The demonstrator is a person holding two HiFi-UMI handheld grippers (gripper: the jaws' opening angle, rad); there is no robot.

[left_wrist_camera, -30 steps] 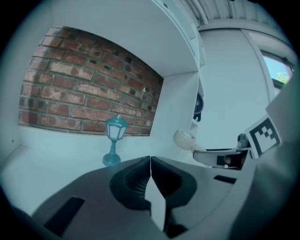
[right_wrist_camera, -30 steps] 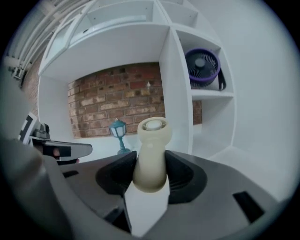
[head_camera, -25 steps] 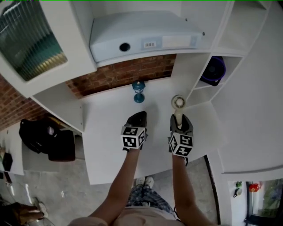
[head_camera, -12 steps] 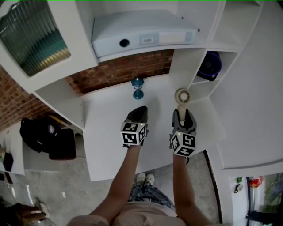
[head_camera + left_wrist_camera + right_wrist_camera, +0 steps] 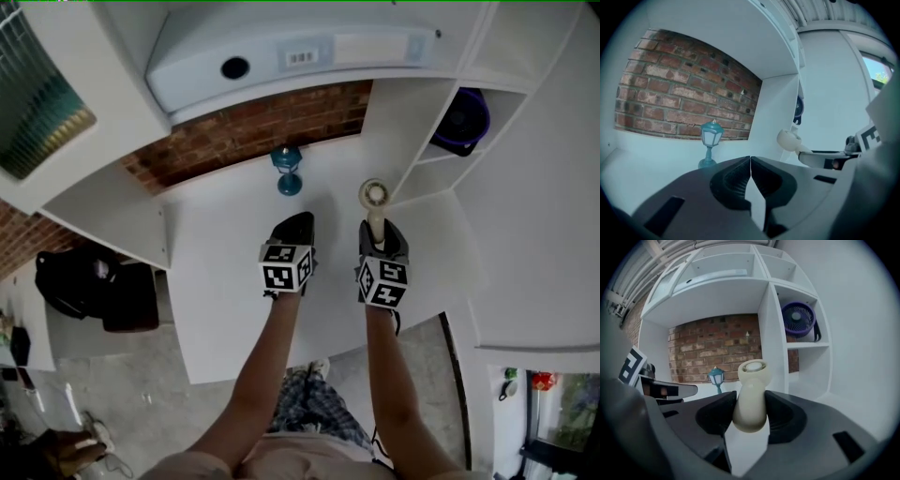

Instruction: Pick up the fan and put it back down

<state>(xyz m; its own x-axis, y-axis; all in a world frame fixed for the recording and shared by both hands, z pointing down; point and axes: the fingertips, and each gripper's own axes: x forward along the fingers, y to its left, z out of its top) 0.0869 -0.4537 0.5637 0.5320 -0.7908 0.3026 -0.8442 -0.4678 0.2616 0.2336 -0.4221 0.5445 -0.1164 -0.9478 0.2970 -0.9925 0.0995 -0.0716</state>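
A cream hand-held fan [image 5: 376,197] sticks out forward from my right gripper [image 5: 381,246], which is shut on its handle; in the right gripper view the handle [image 5: 750,401] is pinched between the two jaws, with the round head above. Whether the fan touches the white desk [image 5: 225,291] I cannot tell. My left gripper [image 5: 292,236] hovers beside it on the left, shut with nothing in it [image 5: 750,174]. The fan's head [image 5: 789,139] also shows in the left gripper view at the right.
A small blue lantern [image 5: 287,170] stands at the back of the desk against the brick wall [image 5: 253,131]. A purple desk fan [image 5: 463,120] sits in a cubby at the right. A white box [image 5: 281,52] lies on the shelf above. A black bag [image 5: 89,286] is left of the desk.
Both grippers have shifted a little over the desk and stay side by side. The cream fan stays gripped in the right one. The head view has tilted slightly.
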